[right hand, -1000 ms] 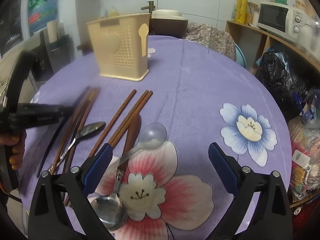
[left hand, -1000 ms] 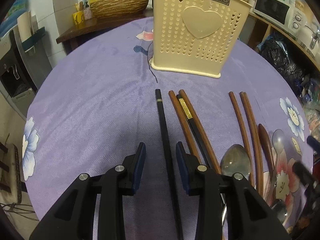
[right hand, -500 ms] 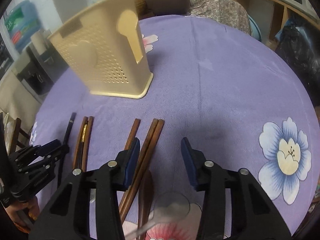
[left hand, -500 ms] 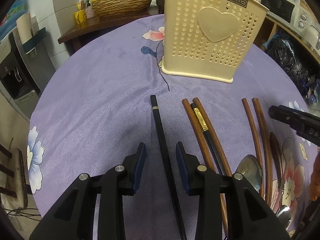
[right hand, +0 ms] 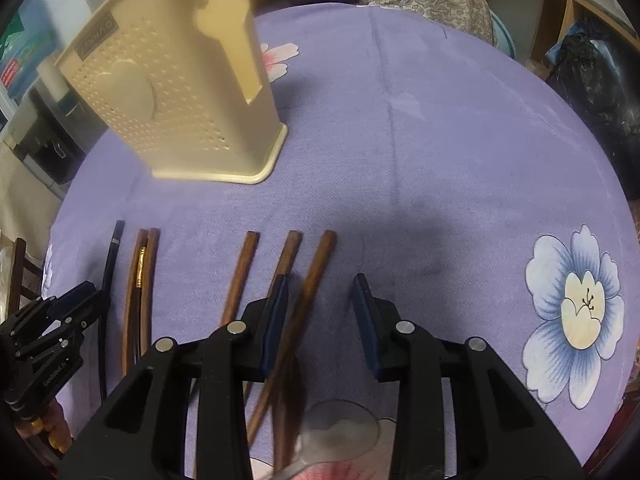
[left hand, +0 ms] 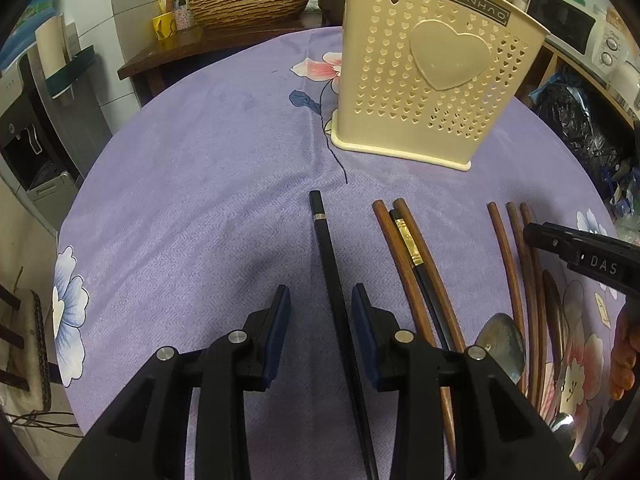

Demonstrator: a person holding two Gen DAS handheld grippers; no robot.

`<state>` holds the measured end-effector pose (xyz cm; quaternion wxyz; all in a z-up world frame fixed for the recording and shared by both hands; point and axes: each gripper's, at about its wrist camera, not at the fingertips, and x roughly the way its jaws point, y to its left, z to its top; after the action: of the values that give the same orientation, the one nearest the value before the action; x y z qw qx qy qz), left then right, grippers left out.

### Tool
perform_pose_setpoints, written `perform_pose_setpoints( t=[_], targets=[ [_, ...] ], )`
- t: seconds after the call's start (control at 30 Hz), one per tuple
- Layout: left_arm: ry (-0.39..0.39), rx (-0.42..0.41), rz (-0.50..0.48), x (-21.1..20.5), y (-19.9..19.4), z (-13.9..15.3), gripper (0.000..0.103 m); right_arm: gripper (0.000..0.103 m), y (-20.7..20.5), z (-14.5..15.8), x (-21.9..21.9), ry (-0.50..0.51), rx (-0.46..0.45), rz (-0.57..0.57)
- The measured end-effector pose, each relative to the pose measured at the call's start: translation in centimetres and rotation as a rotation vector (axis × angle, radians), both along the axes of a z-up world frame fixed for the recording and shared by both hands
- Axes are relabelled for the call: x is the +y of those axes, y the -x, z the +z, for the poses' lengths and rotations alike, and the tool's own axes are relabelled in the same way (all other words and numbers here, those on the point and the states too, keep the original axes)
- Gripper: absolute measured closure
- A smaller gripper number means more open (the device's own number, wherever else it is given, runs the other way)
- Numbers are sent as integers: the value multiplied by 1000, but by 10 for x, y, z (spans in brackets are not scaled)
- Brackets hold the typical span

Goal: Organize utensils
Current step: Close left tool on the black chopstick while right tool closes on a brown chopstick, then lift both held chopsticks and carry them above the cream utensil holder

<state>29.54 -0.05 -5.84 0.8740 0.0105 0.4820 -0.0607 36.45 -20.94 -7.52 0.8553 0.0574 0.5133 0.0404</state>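
A cream perforated utensil holder [left hand: 432, 76] with a heart stands upright on the purple tablecloth; it also shows in the right wrist view [right hand: 176, 92]. Chopsticks lie side by side in front of it. My left gripper [left hand: 320, 312] is open, its jaws on either side of a black chopstick [left hand: 326, 248], not touching it. My right gripper [right hand: 320, 308] is open over a brown chopstick [right hand: 316, 272] that lies between its jaws. More brown chopsticks [right hand: 240, 276], a black gold-banded one [left hand: 408, 240] and spoons [left hand: 502, 340] lie alongside.
The round table [right hand: 440, 120] has flower prints [right hand: 576, 312]. Behind it stand a wooden counter with a woven basket [left hand: 248, 0], a microwave shelf [left hand: 576, 24] and black bags [left hand: 576, 128]. The right gripper's body [left hand: 588, 256] shows in the left wrist view.
Both grippers have moved forward and down toward the chopsticks. The right gripper's jaws have narrowed from wide open and now straddle a brown chopstick. The left still straddles the black one.
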Motion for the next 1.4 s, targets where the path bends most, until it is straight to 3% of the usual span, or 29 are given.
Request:
perform_pose_setpoints(
  t=[0.4,0.5,0.67,0.97,1.13,1.4],
  targets=[
    [-38,6,47,-14,-18,0,70,84,-4,7,9,22,-6,-59],
    [-64,-16,61,-16,-17,-1,76,90,0,8,12,37,-17,-56],
    [-82,-26,69,-17,-13,-1,90,91,4,12,12,43,-5,-56],
    [-81,-20,68,-18,-18,0,94,93,-2,18,3,-41,6,-74],
    [-73,-27,70,-19,-18,0,94,94,-4,21,4,-37,-14,-63],
    [-11,-68,93,-8,-19,18,94,94,-1,35,-7,-184,-88,-83]
  ],
)
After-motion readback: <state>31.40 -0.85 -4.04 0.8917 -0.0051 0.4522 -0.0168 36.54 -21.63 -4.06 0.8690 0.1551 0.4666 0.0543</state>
